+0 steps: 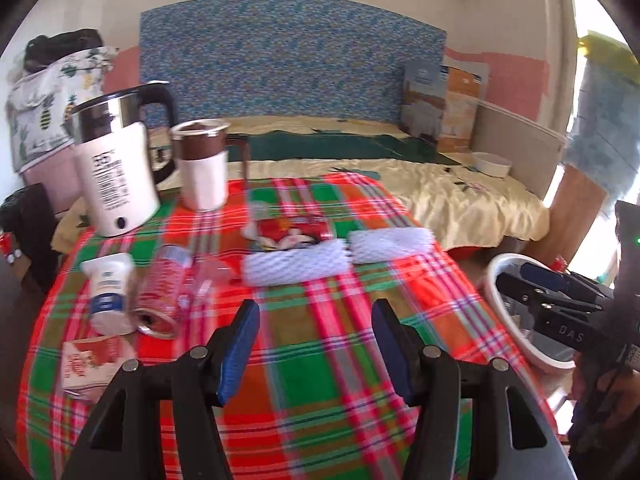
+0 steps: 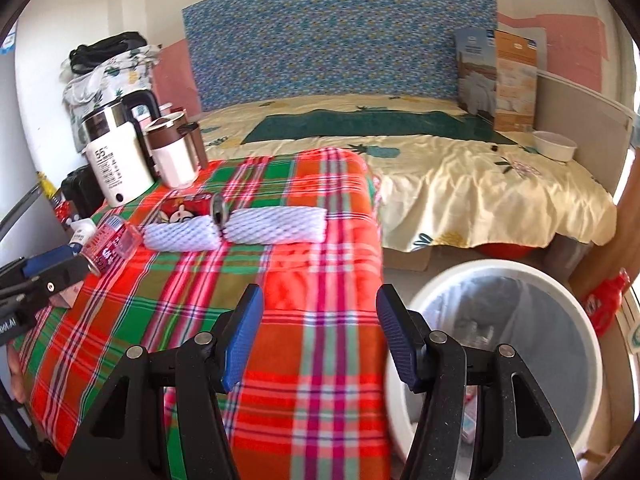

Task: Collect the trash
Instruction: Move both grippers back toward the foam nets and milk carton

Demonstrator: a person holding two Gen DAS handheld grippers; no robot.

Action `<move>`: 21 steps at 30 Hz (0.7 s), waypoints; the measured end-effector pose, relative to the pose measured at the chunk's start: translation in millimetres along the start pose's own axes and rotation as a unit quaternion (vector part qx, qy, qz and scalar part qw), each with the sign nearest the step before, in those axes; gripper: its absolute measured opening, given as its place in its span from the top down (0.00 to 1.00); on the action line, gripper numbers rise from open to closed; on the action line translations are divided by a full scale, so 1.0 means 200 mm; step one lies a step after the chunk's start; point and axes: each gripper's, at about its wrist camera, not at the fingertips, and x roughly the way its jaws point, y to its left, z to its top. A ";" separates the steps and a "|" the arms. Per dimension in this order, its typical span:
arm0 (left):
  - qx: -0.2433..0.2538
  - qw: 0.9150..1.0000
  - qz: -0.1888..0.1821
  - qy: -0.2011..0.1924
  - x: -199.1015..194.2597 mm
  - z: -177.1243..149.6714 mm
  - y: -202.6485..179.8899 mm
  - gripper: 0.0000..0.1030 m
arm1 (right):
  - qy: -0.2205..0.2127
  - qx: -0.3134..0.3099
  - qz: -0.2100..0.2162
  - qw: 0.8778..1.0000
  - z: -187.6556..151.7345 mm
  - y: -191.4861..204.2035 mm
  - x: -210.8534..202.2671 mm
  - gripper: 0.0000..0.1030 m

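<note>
1. Hovering above the plaid-covered counter (image 1: 320, 360), the left claw (image 1: 316, 344) has its blue pads spread apart with nothing between them; the right claw (image 2: 320, 332) is likewise apart and empty, over the counter's right edge beside the bin (image 2: 580, 320).
2. The trash lies on the far half of the counter; two white foam nets (image 1: 296, 266) (image 1: 390, 244) sit side by side, nearly touching end to end; just behind them is a red snack wrapper (image 1: 288, 232).
3. To the left lie a red can (image 1: 162, 292) on its side, a small white tube (image 1: 108, 292) touching it, and a red-and-white paper packet (image 1: 88, 364) at the near left edge.
4. A white electric kettle (image 1: 116, 172) and a brown-and-white jug (image 1: 204, 164) stand upright at the back left corner, close together.
5. The white bin stands on the floor just right of the counter, lined with a clear bag; some scraps show inside, too blurred to name.
6. A bed (image 2: 480, 184) with a cream sheet lies behind the counter.
</note>
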 end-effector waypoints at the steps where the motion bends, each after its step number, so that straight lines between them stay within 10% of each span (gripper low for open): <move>1: -0.006 1.000 0.007 -0.002 -0.01 0.00 0.05 0.43 | -0.001 -0.007 0.009 1.000 0.01 0.02 0.02 0.43; 21: -0.118 0.987 0.109 0.002 -0.07 -0.11 0.91 0.39 | 0.019 -0.085 0.016 0.996 0.32 0.10 0.55 0.43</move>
